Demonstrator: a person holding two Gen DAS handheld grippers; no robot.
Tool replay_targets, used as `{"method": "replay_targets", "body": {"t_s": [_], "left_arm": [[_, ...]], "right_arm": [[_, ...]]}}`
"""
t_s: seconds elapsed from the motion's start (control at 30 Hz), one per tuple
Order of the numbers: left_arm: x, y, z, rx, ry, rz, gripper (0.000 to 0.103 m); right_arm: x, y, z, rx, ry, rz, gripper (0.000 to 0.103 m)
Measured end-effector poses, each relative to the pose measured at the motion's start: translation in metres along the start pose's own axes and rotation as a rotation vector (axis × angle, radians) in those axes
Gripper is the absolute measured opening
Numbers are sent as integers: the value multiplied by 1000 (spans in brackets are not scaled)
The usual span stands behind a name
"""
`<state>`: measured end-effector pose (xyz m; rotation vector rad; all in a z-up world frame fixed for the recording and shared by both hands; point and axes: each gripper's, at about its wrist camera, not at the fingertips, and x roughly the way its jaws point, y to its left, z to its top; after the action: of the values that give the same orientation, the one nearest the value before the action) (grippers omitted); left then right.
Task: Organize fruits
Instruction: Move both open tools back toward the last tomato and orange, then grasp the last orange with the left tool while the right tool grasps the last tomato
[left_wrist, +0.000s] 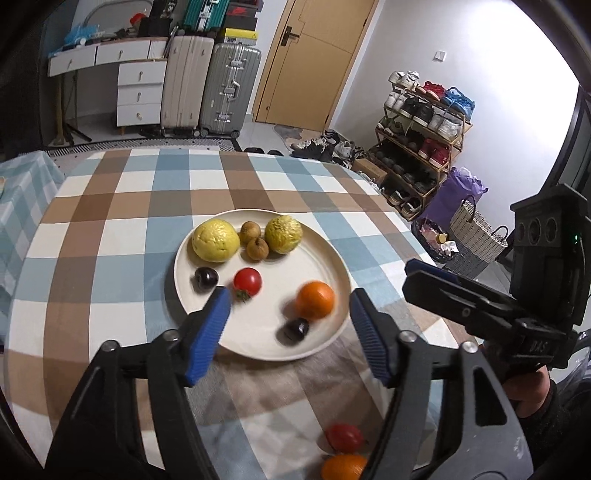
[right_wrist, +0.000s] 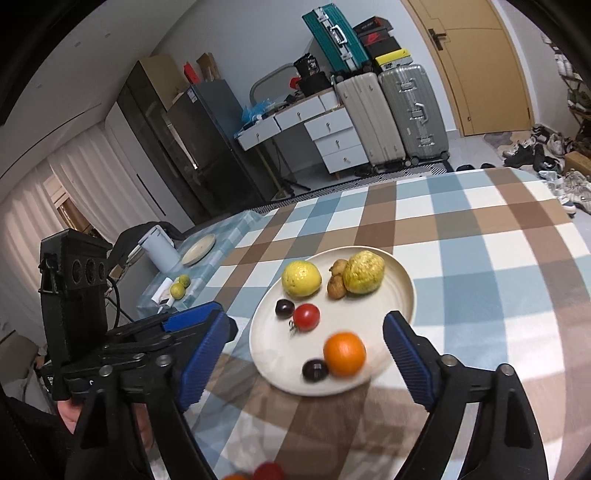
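A cream plate (left_wrist: 325, 258) (right_wrist: 402, 291) on the checked tablecloth holds two yellow fruits (left_wrist: 215, 240) (right_wrist: 301, 278), two small brown fruits (left_wrist: 257, 248), a red tomato (left_wrist: 247, 281) (right_wrist: 306, 316), two dark plums (left_wrist: 206, 279) (right_wrist: 315, 370) and an orange (left_wrist: 315, 299) (right_wrist: 344, 353), blurred as if rolling. My left gripper (left_wrist: 290, 325) is open and empty above the plate's near edge. My right gripper (right_wrist: 306, 360) is open and empty, with the orange between its fingers' line. Another tomato (left_wrist: 344, 437) and orange (left_wrist: 343, 467) lie on the cloth near me.
The right gripper's body (left_wrist: 491, 314) shows at the right of the left wrist view. A side table holds a white jug (right_wrist: 160, 249), a plate (right_wrist: 198, 249) and green fruits (right_wrist: 180, 287). Suitcases (left_wrist: 229, 88), drawers and a shoe rack (left_wrist: 421, 140) stand beyond the table.
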<state>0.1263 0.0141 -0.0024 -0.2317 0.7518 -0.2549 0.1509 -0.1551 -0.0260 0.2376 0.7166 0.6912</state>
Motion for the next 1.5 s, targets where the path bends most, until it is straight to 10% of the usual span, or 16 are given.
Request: {"method": "replay_targets", "body": {"t_s": [0.63, 1.5], "left_arm": [[-68, -46, -56, 38, -55, 30, 102], [-26, -26, -135, -29, 131, -10, 101]], "right_arm": [[-68, 29, -59, -35, -73, -47, 103], [-86, 37, -119, -66, -55, -169, 103]]}}
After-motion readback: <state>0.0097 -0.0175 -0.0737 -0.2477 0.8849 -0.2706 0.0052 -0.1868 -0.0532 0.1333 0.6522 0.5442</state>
